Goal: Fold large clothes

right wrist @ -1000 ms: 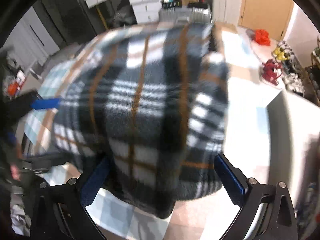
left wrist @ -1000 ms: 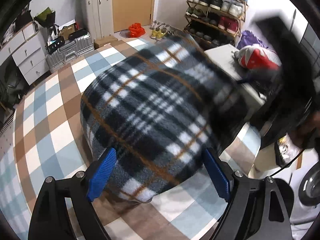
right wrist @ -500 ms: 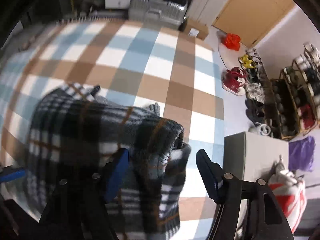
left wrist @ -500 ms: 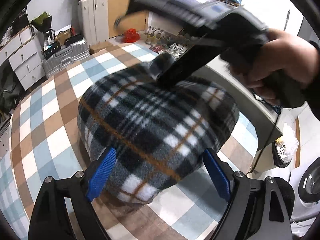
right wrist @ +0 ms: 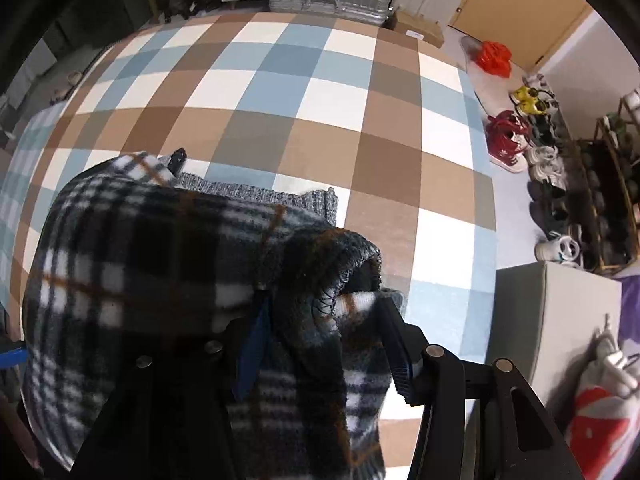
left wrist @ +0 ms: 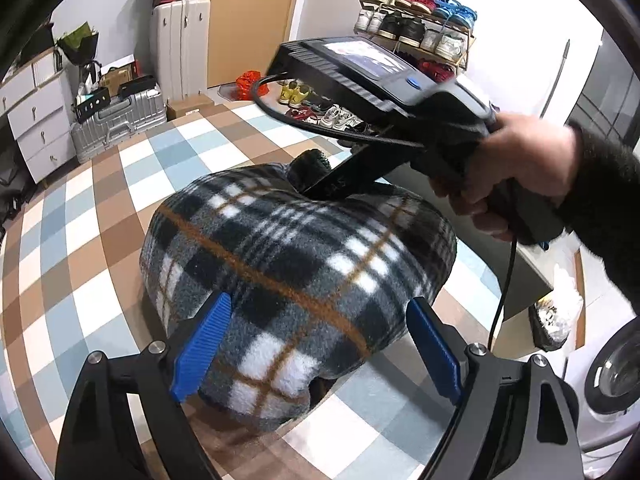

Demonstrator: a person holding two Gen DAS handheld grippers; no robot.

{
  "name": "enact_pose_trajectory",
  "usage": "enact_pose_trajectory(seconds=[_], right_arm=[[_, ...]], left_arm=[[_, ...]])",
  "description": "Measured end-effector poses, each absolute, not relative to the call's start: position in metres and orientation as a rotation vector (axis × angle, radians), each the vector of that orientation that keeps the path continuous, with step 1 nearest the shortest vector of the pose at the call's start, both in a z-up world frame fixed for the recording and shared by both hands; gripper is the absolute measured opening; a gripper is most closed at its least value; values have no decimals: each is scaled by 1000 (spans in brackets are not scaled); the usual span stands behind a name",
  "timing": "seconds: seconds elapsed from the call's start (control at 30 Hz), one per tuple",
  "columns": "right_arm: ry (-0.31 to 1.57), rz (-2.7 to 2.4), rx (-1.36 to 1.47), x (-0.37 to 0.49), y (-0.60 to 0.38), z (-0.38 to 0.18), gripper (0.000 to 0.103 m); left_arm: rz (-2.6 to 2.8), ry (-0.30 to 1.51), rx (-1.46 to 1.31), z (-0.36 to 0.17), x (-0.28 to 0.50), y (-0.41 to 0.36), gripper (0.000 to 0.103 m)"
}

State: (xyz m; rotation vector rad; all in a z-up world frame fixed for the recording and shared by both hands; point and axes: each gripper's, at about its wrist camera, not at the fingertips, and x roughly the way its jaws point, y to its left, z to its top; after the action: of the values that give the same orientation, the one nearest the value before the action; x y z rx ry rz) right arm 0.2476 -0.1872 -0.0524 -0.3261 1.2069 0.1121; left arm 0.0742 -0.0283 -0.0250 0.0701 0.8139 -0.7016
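A black, white and orange plaid fleece garment (left wrist: 296,264) lies bunched on the checked floor mat (left wrist: 100,248). My left gripper (left wrist: 316,350) hovers over the garment's near edge, open wide, its blue pads (left wrist: 200,348) either side of the bulging cloth without pressing it. My right gripper (left wrist: 316,190), held by a hand (left wrist: 516,168), digs down into the far edge. In the right wrist view the right gripper (right wrist: 324,352) is closing, with a thick fold of the plaid garment (right wrist: 132,256) squeezed between its pads. A grey knit layer (right wrist: 256,196) peeks out beneath.
A grey box-like table (right wrist: 552,320) stands right of the mat, with a shoe rack (left wrist: 416,28) and loose shoes (right wrist: 508,140) behind it. A silver suitcase (left wrist: 120,124) and white drawers (left wrist: 36,120) line the far side. A washing machine (left wrist: 612,380) is at near right.
The right gripper swung over the garment, dropped onto its far edge and narrowed its jaws around a fold. The garment sank flatter on the mat. The left gripper kept still.
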Motion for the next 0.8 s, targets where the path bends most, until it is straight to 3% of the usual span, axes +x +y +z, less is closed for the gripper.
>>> enact_pose_trajectory(seconds=[0.17,0.2,0.23,0.3,0.6,0.67,0.7,0.8], right_arm=[[1092,181,-247,228,-198,-26,56],[1059,198,-210,221,-205,-14,65],[1032,211,-157,215,-212,-6,81],[980,252,0,197,-232,10,94],[951,360,35,129,-226,2,93],[970,337,21,123,-226,-14,91],[994,354,60,125,-230,-25,85],[1039,381,221,136,-247,-56,84]], left_arm=[[-673,819,109,-24,68,-27,85],[-667,825,122,-23,66,-26,85],[-667,832,117,-22,66,-25,85],[-666,847,84,-20,68,-20,85],[-647,881,4,-21,70,-14,85],[-639,877,27,-22,70,-16,85],[-637,876,38,-22,71,-19,85],[-647,873,18,-21,72,-17,85]])
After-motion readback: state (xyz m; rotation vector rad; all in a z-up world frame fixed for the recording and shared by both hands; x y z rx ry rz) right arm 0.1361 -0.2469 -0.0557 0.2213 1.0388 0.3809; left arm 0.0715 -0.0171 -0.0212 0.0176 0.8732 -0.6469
